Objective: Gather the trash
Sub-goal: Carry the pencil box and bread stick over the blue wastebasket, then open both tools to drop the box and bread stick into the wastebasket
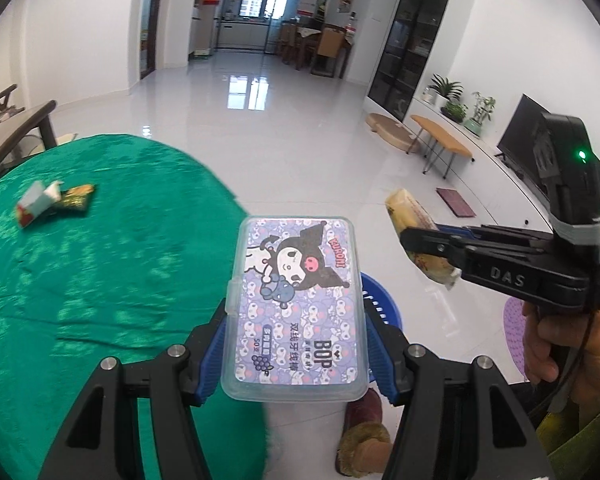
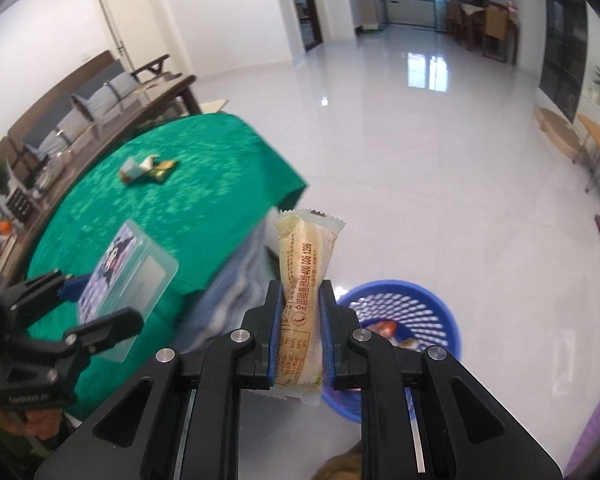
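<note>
1. Left gripper (image 1: 296, 354) — clamped on a clear plastic floss-pick box (image 1: 296, 308) with a purple cartoon label, blue pads pressed to its two long sides; box held flat, past the near edge of the green-clothed table (image 1: 100, 280), partly over the white floor (image 1: 300, 128).
2. Same box (image 2: 128, 280) seen from the right wrist, pinched in the left gripper (image 2: 96, 304) in front of the tablecloth's near edge.
3. Right gripper (image 2: 300, 340) — closed to a narrow gap on a beige snack wrapper (image 2: 304, 280), squeezed at its middle, standing roughly upright between the blue pads, crimped top end above the fingertips.
4. Same wrapper (image 1: 416, 236) in the left wrist view, sticking out past the right gripper (image 1: 420, 240), held off the table's right edge above the floor.
5. Blue slotted basket (image 2: 420, 308) on the floor just beyond and below the right gripper, some trash already inside; only a sliver of its rim (image 1: 384, 304) visible behind the box in the left view.
6. On the table toward its far left edge: a crumpled white-and-red carton (image 1: 38, 204) touching a small gold-green packet (image 1: 78, 196).
7. Person's hand (image 1: 560, 348) wrapped round the right gripper's handle.
</note>
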Demonstrator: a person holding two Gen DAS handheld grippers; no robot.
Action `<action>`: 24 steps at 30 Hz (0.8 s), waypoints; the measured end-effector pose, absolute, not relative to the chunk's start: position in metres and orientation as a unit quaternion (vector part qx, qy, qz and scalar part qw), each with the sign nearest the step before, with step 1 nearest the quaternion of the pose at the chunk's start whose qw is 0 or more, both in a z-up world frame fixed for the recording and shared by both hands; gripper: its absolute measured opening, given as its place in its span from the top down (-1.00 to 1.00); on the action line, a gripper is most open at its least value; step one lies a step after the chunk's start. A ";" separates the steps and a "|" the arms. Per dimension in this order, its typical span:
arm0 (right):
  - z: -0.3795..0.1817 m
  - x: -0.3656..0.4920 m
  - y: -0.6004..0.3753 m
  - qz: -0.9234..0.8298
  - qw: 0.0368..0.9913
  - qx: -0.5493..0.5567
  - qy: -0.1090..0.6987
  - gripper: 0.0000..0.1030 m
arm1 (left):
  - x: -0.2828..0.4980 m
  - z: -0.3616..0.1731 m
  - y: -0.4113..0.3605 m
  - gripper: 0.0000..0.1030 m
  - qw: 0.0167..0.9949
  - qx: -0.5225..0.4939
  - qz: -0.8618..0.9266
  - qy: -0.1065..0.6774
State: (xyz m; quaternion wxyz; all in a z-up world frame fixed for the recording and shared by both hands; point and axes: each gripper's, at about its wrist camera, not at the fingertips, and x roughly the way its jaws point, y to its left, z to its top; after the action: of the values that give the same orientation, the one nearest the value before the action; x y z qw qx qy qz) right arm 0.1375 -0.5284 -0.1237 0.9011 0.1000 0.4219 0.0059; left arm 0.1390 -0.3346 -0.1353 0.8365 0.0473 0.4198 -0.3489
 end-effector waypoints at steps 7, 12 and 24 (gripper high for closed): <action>-0.152 0.141 -0.581 -0.034 0.893 0.129 0.430 0.68 | 0.142 -0.162 -0.399 -0.20 0.816 0.060 -0.374 0.437; -0.176 0.138 -0.610 -0.049 0.886 0.162 0.431 0.68 | 0.152 -0.182 -0.425 -0.20 0.811 0.061 -0.373 0.446; -0.195 0.141 -0.644 -0.058 0.875 0.186 0.444 0.67 | 0.162 -0.221 -0.459 -0.20 0.802 0.068 -0.372 0.463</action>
State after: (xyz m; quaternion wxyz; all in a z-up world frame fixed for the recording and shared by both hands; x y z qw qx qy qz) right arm 0.1412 -0.6443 -0.1948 0.8746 0.1856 0.4440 -0.0585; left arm 0.1620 -0.4589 -0.2211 0.8016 0.0679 0.4631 -0.3720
